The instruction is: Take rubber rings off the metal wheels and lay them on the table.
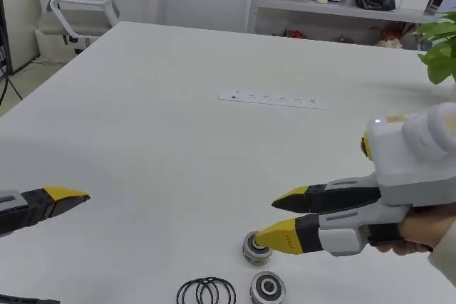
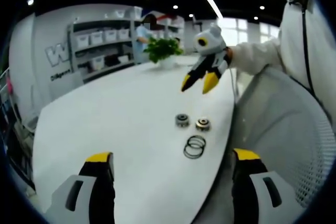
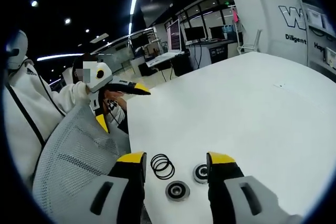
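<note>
Hovering low over the white surface (image 1: 171,133), the right gripper (image 3: 176,157) has its fingers spread and empty. Its lower yellow tip sits right at the farther metal wheel (image 1: 254,248), which I read as lining up to work on that wheel's rim. The nearer metal wheel (image 1: 268,287) lies flat just beside the first. A small cluster of thin black rubber rings (image 1: 206,291) lies loose on the surface next to both wheels, so part of the job looks done and the rings are being gathered in one spot. The left gripper (image 2: 172,157) is well apart from the wheels on the person's left, its fingers spread wide and holding nothing. It is probably parked out of the way, or waiting to steady a wheel. In the head view, the right gripper's lower finger covers part of the farther wheel, so I cannot tell whether it touches the wheel. The left gripper's lower finger is cut off by the bottom edge of that view. Whether either wheel carries a ring is too small to make out. The loose rings overlap, so their count, perhaps three, is uncertain.
</note>
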The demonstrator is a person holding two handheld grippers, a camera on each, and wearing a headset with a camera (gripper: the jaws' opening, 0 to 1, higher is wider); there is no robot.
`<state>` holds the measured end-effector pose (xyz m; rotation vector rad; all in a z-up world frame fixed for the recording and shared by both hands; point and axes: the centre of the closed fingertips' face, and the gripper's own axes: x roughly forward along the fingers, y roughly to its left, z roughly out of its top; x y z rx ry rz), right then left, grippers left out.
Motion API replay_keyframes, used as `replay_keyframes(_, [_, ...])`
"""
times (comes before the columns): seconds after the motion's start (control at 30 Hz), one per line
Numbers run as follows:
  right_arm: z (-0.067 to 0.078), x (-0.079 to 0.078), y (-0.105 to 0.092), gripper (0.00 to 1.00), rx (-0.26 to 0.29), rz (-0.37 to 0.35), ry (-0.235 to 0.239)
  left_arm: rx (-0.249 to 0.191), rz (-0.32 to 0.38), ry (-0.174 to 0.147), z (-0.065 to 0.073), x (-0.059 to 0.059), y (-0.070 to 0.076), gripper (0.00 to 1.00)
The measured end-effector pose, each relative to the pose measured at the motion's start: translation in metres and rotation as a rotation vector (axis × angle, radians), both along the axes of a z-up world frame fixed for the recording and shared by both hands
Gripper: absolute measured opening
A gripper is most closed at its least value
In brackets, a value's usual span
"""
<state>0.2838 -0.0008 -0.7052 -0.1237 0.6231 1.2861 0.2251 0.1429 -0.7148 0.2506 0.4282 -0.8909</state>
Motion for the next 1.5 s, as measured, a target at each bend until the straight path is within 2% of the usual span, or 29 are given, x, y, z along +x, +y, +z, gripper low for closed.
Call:
replay_keyframes(0.33, [0.012, -0.007, -0.030, 0.56, -0.029, -0.030, -0.040, -0.001, 0.005, -0.004, 0.003, 0.000, 0.003, 0.96])
replay_keyframes(0.7, [0.007, -0.018, -0.054, 0.75, -0.025, -0.050, -0.045, -0.014, 0.030, -0.007, 0.004, 0.000, 0.008, 1.00])
replay_keyframes(0.9, [-0.002, -0.025, -0.069, 0.81, -0.027, -0.078, -0.032, -0.018, 0.036, 0.001, 0.002, -0.001, 0.010, 1.00])
replay_keyframes(1.27, [-0.030, -0.034, -0.097, 0.91, -0.017, -0.168, -0.004, -0.029, 0.057, 0.009, -0.003, -0.002, 0.013, 1.00])
replay_keyframes(1.37, [-0.038, -0.036, -0.103, 0.92, -0.021, -0.188, 0.009, -0.027, 0.067, 0.030, -0.010, -0.005, 0.015, 1.00])
replay_keyframes(1.5, [-0.048, -0.039, -0.107, 0.94, -0.015, -0.199, 0.012, -0.031, 0.080, 0.042, -0.015, -0.007, 0.018, 1.00])
